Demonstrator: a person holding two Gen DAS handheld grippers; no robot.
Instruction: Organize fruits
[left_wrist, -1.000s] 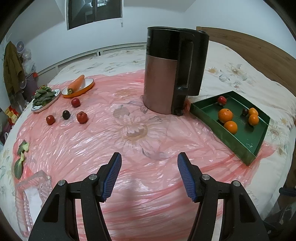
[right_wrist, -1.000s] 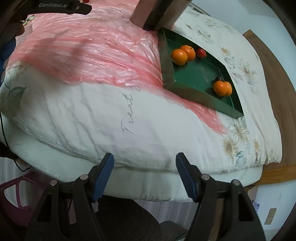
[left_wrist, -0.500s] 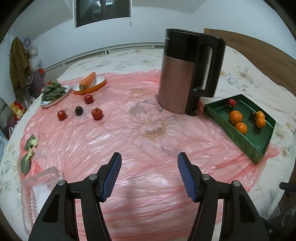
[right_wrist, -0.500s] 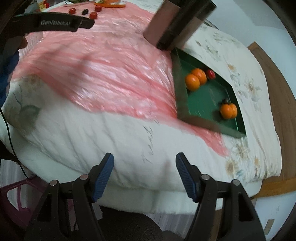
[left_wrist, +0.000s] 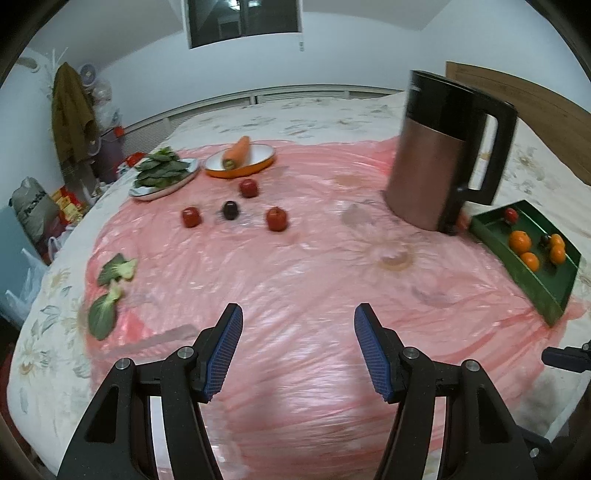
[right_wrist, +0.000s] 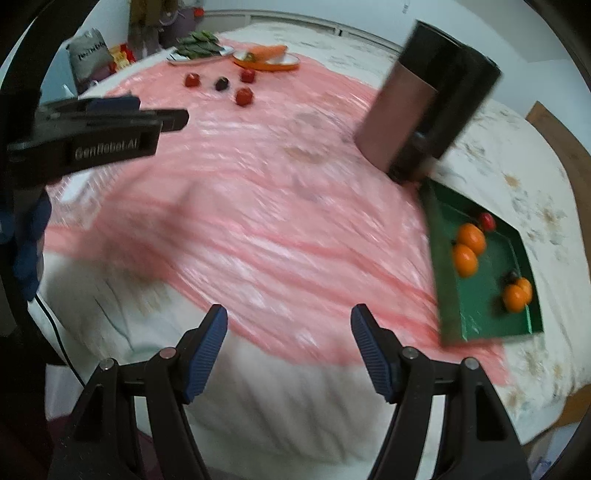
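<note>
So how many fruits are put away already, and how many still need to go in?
Done: the green tray already holds four oranges, one small red fruit and one dark one. In hand: nothing; both left gripper and right gripper have empty, open jaws. Left: three red fruits and a dark fruit on the pink sheet.
</note>
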